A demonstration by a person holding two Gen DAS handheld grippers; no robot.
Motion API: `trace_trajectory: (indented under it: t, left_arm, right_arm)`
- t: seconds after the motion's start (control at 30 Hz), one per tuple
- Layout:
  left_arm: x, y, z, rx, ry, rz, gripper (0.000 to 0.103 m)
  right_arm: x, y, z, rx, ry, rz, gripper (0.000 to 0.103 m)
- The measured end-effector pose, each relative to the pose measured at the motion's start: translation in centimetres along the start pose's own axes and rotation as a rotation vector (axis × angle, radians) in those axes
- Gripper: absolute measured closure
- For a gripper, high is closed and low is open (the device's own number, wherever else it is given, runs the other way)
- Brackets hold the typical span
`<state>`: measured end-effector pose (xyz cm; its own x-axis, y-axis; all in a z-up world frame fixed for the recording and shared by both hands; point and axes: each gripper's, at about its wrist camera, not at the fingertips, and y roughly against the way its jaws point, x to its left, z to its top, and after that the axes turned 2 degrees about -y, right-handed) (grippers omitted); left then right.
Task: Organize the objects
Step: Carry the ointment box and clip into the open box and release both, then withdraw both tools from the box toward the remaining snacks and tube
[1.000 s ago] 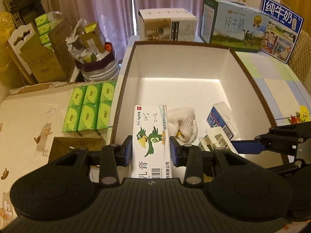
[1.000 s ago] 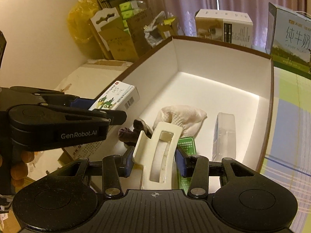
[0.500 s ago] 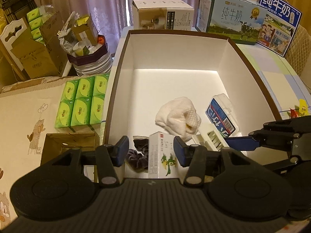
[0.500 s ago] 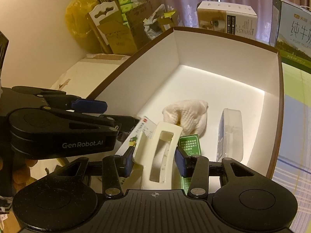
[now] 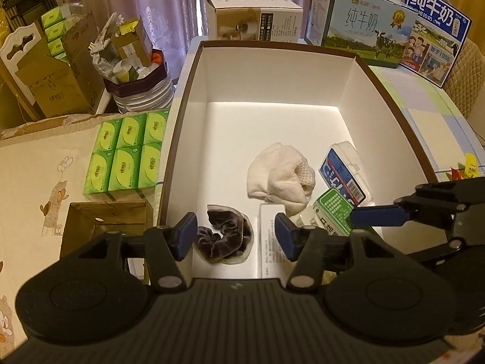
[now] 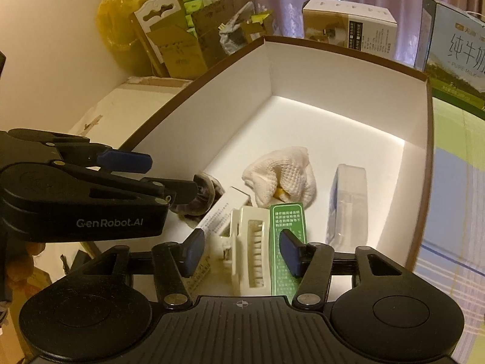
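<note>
A white storage box [image 5: 194,91] with a brown rim holds several items: a white medicine carton [image 5: 269,242], a dark velvet scrunchie [image 5: 224,236], a white knit cloth [image 5: 279,179], a clear blue-labelled case [image 5: 345,176] and a green packet [image 5: 333,212]. My left gripper [image 5: 235,236] is open and empty above the scrunchie and carton. My right gripper [image 6: 241,251] is open over a cream hair claw clip [image 6: 251,248], which lies in the box beside the green packet [image 6: 286,242]. The carton [image 6: 218,215], cloth [image 6: 282,176] and case [image 6: 348,203] also show in the right wrist view.
Green tissue packs [image 5: 127,151] and an open cardboard box [image 5: 103,221] lie left of the storage box. Milk cartons [image 5: 357,21] and a white product box [image 5: 254,18] stand behind it. A bin of clutter [image 5: 136,75] sits at the back left.
My left gripper opened and let the medicine carton drop into the box. My right gripper opened and released the hair claw clip, which now lies in the box.
</note>
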<state>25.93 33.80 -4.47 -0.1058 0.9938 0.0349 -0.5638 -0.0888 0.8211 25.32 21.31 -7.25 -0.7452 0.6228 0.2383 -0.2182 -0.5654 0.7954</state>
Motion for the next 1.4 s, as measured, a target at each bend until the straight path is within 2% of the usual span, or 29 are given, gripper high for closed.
trace_trajectory:
  t: [0.37, 0.57, 0.8, 1.03, 1.4]
  left_arm:
    - [-0.4, 1.2, -0.6, -0.008, 0.010, -0.007, 0.043]
    - [-0.8, 2.6, -0.8, -0.027, 0.016, -0.001, 0.037]
    - [-1.6, 4.7, -1.4, -0.052, 0.027, 0.005, 0.023]
    - [-3.0, 6.5, -2.4, -0.063, 0.049, 0.001, 0.018]
    - [-6.6, 9.0, -3.7, -0.068, 0.056, -0.005, 0.018]
  right_arm:
    - [-0.8, 1.9, -0.3, -0.021, -0.018, -0.023, 0.048]
    - [-0.8, 3.7, -0.8, -0.047, -0.031, -0.018, 0.047]
    - [-1.3, 6.6, -1.7, -0.090, -0.054, 0.002, 0.047]
    - [-2.0, 9.5, -3.0, -0.122, -0.084, 0.027, 0.046]
    - [-4.0, 13.4, -5.6, -0.146, -0.127, 0.038, 0.039]
